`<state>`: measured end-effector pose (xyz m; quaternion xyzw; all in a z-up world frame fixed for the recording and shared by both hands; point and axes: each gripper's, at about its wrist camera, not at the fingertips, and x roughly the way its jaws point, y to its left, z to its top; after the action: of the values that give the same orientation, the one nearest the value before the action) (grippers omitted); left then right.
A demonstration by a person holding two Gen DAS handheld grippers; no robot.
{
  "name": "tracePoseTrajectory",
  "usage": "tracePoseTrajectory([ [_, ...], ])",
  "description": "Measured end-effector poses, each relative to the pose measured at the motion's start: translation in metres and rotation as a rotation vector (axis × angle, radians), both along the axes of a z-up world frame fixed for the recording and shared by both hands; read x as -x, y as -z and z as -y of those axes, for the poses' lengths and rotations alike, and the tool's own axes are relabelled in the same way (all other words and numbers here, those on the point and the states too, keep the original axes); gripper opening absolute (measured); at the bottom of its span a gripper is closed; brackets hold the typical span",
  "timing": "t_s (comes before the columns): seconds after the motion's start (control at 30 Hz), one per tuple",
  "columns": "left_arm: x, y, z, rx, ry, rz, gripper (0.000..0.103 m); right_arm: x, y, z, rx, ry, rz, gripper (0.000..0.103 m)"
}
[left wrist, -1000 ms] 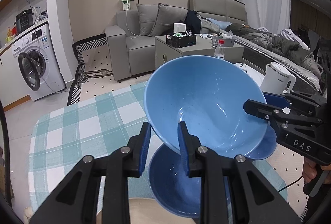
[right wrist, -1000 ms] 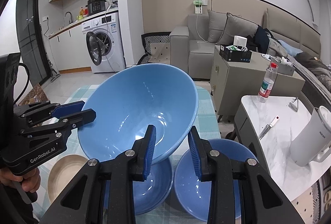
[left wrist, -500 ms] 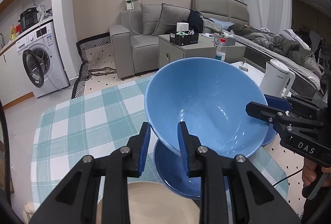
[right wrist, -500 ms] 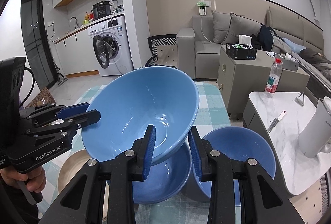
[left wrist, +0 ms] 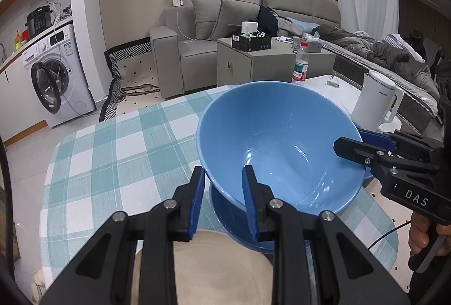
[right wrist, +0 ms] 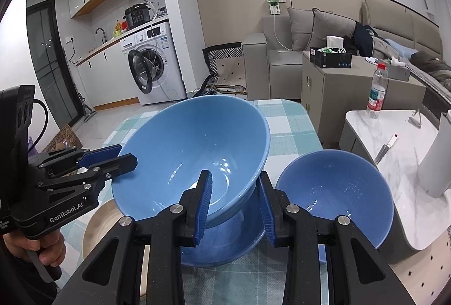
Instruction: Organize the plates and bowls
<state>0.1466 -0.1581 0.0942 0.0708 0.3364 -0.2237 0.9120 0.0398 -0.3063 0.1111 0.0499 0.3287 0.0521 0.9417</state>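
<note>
Left wrist view shows your left gripper [left wrist: 222,192] with its fingers clamped on the near rim of the large blue bowl [left wrist: 282,141]. Your right gripper [right wrist: 235,200] pinches the opposite rim. That bowl hangs tilted just above a second blue bowl [right wrist: 225,248] on the surface [left wrist: 112,150].

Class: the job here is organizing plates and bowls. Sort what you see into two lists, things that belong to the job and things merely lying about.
Belongs to the job:
large blue ceramic bowl, gripped at its rim by left gripper and right gripper
blue bowl beneath it
smaller blue bowl
beige round plate

Lying about:
white electric kettle
clear plastic water bottle
black box
</note>
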Motion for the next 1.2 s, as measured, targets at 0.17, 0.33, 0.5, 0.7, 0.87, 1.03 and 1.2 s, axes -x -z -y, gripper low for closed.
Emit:
tracePoseTrajectory([
  [0.17, 0.000, 0.010, -0.002, -0.012, 0.001, -0.018, 0.025, 0.000, 0.011, -0.005, 0.003, -0.003, -0.016, 0.033],
  [0.33, -0.001, 0.020, -0.004, -0.014, -0.001, -0.042, 0.025, 0.002, 0.023, -0.009, -0.001, -0.004, -0.032, 0.033],
  [0.5, -0.003, 0.029, -0.006, -0.009, -0.009, -0.065, 0.025, 0.001, 0.032, -0.012, 0.000, -0.008, -0.046, 0.033],
  [0.7, -0.004, 0.035, -0.005, -0.018, -0.012, -0.078, 0.025, 0.002, 0.040, -0.013, 0.012, 0.000, -0.054, 0.033],
  [0.87, -0.004, 0.040, -0.002, -0.030, -0.014, -0.082, 0.025, 0.000, 0.046, -0.013, 0.032, 0.000, -0.064, 0.033],
  [1.03, -0.004, 0.045, 0.001, -0.061, -0.028, -0.077, 0.025, 0.002, 0.052, -0.022, 0.102, -0.019, -0.067, 0.035],
  [1.2, -0.004, 0.048, 0.002, -0.054, -0.020, -0.087, 0.025, 0.001, 0.056, -0.021, 0.110, -0.035, -0.085, 0.037],
])
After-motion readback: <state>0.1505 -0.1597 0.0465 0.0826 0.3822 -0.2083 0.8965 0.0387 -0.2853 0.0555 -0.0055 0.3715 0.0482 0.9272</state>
